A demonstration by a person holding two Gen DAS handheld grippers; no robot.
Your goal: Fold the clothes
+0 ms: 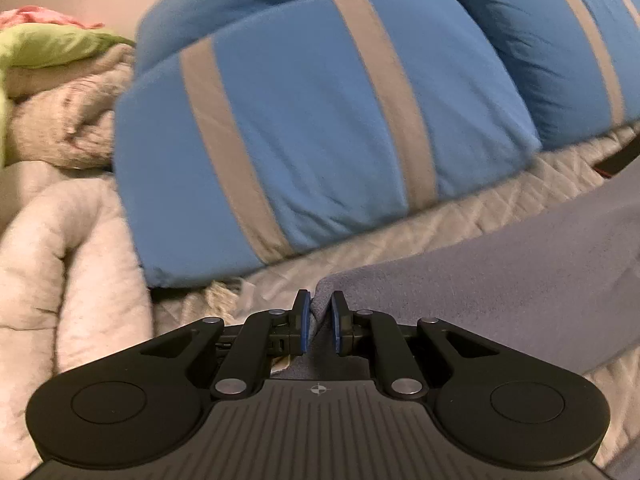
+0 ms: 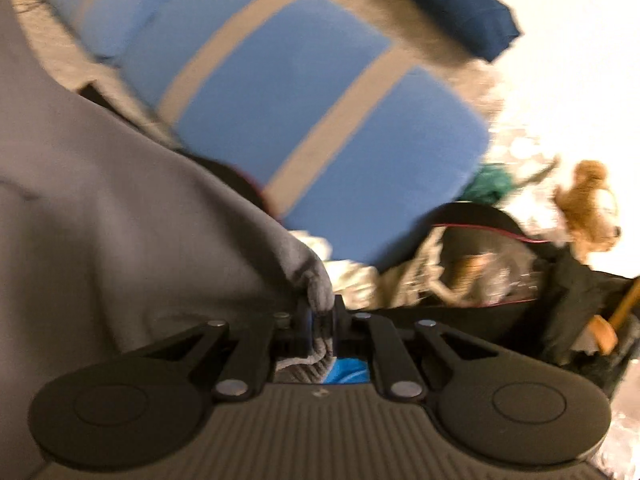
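Left wrist view: both tongs [image 1: 320, 322] [image 2: 321, 322] pinch closed on the grey garment [image 1: 500, 280] [image 2: 100, 208].

1. Grippers: two. Left gripper [image 1: 320, 322] lower centre of the left wrist view; right gripper [image 2: 322, 322] lower centre of the right wrist view.
2. Grey garment [image 1: 500, 280]: one, lower right of the left view, a fold nipped between each gripper's fingers; left half of the right view [image 2: 100, 200].
3. Blue pillows with grey stripes: two in the left view, one at centre [image 1: 312, 120], one upper right [image 1: 568, 48].
4. Plush toy [image 2: 592, 208]: one, brown, right edge of the right view.
5. Navy cloth [image 2: 476, 20]: one, upper right of the right view.
6. Green cloth [image 1: 48, 46]: one, upper left of the left view.
7. Beige towels or blankets [image 1: 60, 132], left side: count unclear.
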